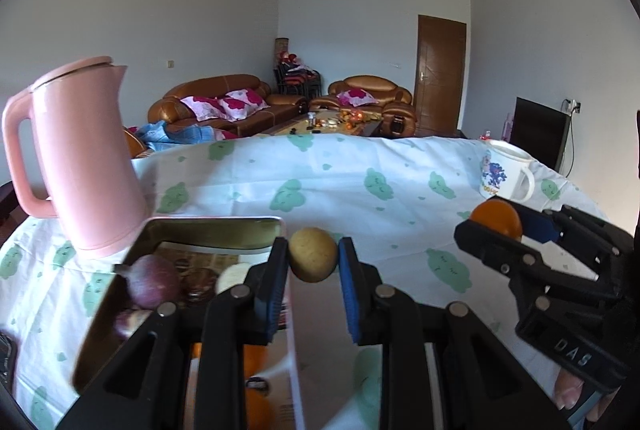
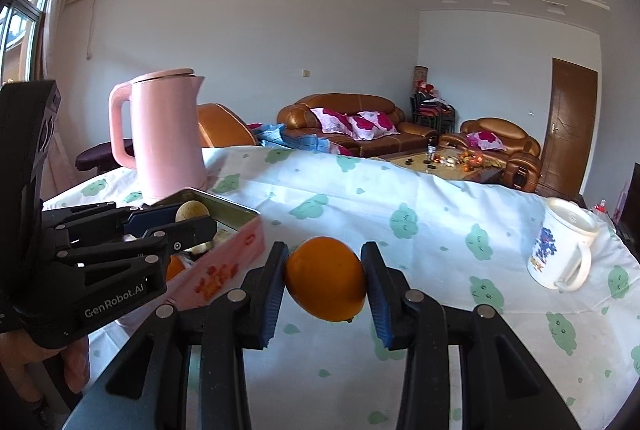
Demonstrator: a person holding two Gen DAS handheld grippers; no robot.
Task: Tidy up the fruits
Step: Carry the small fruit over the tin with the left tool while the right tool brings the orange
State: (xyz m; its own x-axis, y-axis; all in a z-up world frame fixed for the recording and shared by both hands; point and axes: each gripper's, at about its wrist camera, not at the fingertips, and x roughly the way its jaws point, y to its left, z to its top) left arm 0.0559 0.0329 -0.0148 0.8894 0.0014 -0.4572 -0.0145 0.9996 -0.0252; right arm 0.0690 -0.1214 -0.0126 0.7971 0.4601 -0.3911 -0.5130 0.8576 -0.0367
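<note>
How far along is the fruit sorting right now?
Partway, it seems. The pink tin already holds a purple fruit and oranges. The left gripper grips a yellowish fruit; the right gripper grips an orange. Neither is placed yet.

White walls, brown sofas (image 1: 224, 101), wooden door (image 2: 570, 125), seemingly daylit window (image 2: 24, 17).

1. A pink kettle (image 2: 166, 137) is standing on a white tablecloth (image 2: 400, 197) that is showing green cloud prints.
2. An orange fruit (image 2: 325, 278) is glowing between blue pads (image 1: 352, 294).
3. A yellowish-tan fruit (image 1: 312, 254), possibly a potato, is showing speckles.
4. The white mug (image 2: 560, 250) is bearing a blue pattern.
</note>
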